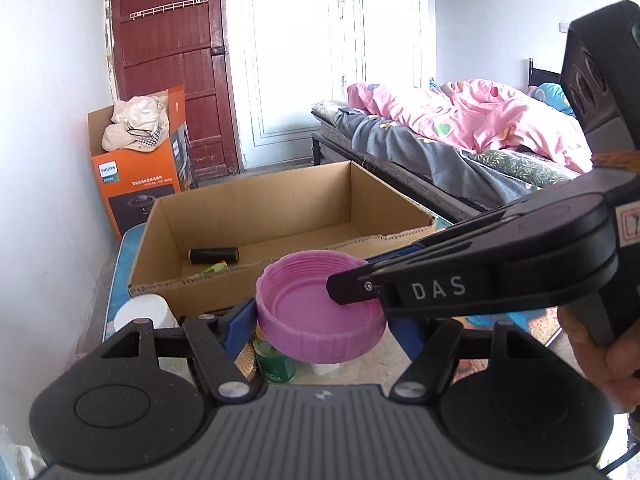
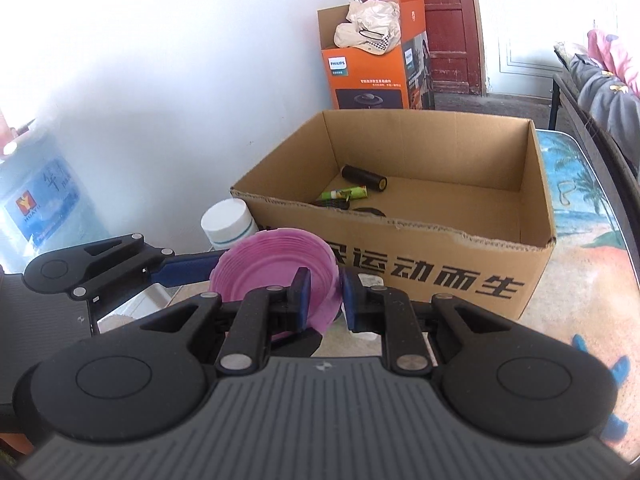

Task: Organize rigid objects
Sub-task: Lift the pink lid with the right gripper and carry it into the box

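Observation:
A large pink screw lid [image 1: 320, 312] is held open side up between the blue pads of my left gripper [image 1: 320, 320], just in front of an open cardboard box [image 1: 280, 224]. My right gripper [image 2: 325, 292] comes in from the right and straddles the lid's rim [image 2: 276, 272], one finger inside the lid and one outside; a small gap shows at the outer pad. In the box [image 2: 440, 240] lie a black cylinder [image 2: 364, 178] and a small green tube [image 2: 346, 193].
A white jar [image 2: 228, 224] stands left of the box on the patterned table [image 2: 580, 280]. A green bottle [image 1: 276, 360] stands under the lid. An orange Philips box [image 2: 372, 72] stands by the wall, a bed [image 1: 460, 136] at right.

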The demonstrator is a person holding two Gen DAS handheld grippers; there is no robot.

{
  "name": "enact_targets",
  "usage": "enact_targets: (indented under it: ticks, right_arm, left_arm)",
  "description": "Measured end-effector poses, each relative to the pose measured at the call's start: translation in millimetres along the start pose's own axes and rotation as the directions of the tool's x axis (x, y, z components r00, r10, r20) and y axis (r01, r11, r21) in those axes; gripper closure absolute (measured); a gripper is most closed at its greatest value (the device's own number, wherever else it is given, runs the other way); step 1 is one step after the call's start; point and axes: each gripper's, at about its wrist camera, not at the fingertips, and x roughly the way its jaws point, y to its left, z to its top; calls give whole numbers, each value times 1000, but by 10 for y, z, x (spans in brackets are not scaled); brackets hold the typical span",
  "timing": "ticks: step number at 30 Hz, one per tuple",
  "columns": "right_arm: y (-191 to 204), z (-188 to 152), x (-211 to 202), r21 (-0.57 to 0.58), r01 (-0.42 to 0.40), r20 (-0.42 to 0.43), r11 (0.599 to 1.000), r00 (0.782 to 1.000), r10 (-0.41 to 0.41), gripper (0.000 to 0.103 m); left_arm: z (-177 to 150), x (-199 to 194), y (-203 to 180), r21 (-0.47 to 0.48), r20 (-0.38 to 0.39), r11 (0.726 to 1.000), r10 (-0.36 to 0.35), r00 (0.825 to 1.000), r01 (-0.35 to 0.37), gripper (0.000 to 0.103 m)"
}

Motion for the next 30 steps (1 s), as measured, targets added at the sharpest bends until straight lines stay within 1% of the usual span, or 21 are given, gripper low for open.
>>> enact_targets:
  ticks: [5, 10, 14, 17, 20, 22, 26, 30]
  right_arm:
    - [-63, 397, -11, -17, -31, 13, 999, 999, 31, 87]
    - [-229, 808, 110, -3, -52, -10, 999, 999, 52, 87]
    - [-470, 1121, 337, 43, -67, -58, 997, 996, 69, 87]
    - [-681, 1308, 556, 88, -76, -108, 993, 991, 85, 87]
    - [-850, 1446, 811, 105, -68, -165, 992, 983, 85, 87]
    - [-940, 1499, 993, 104, -58, -202, 993, 976, 78, 87]
    - [-1105, 1549, 1425, 121, -33, -282, 992, 957, 66, 87]
    - [-1311, 1503, 1795, 158, -18, -350, 987, 934, 73, 87]
  left_arm:
    - [319, 28, 72, 44, 27, 999, 26, 999, -27, 30]
    - [690, 249, 208, 70, 0, 997, 19, 1000, -19, 30]
    - [979, 571, 357, 71, -66, 997, -3, 998, 7, 30]
    - [1153, 870, 472, 56, -140, 998, -26, 990, 34, 30]
    - [1266, 1200, 576, 56, -221, 997, -36, 975, 50, 30]
    - [1307, 1419, 619, 50, -277, 997, -36, 960, 52, 30]
    - [1330, 1887, 703, 39, -394, 997, -42, 918, 62, 30]
    - [1322, 2339, 830, -16, -492, 997, -73, 867, 75, 30]
